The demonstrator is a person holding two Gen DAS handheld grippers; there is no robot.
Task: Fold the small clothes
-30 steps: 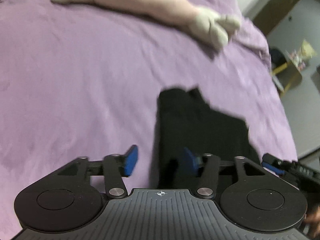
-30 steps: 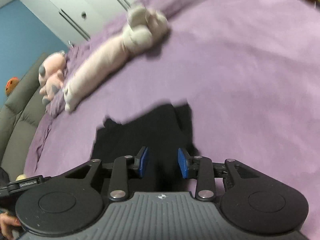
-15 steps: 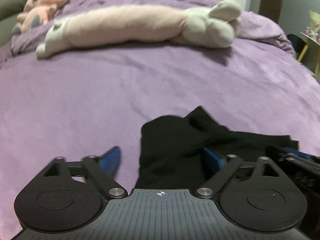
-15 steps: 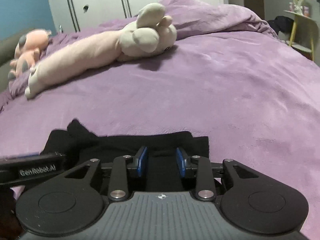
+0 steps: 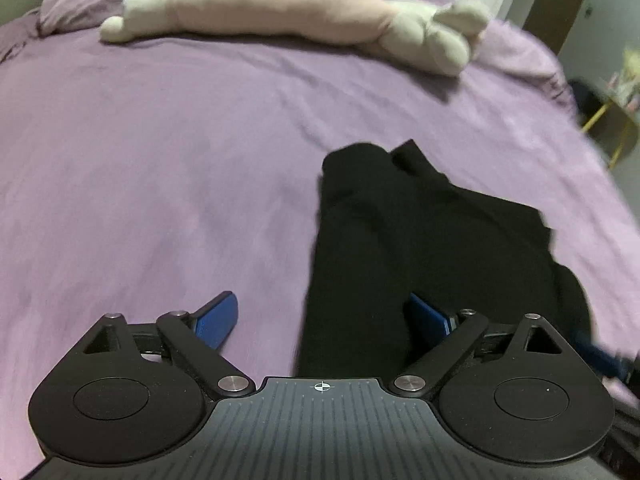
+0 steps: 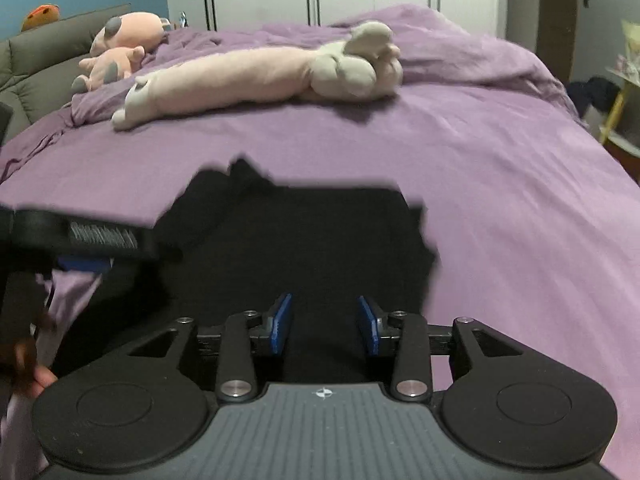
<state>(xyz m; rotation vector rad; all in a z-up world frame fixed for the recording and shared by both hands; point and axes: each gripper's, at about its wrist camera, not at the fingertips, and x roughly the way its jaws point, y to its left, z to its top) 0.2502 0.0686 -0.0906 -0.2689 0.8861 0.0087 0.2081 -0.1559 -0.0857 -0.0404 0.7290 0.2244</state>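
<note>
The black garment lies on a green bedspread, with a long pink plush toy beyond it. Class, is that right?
Not quite. The bedspread is purple, not green, as the right wrist view shows. The black garment does lie on it, with the long pink plush toy beyond.

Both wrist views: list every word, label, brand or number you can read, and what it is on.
Light lettering on the black bar of the left gripper, seen in the right wrist view: too blurred to read.
No other writing: none on the black folded garment, the purple bedspread or the long pink plush toy.

Both wrist views overlook black garment [image 5: 420, 240], bed [image 6: 500, 200]
</note>
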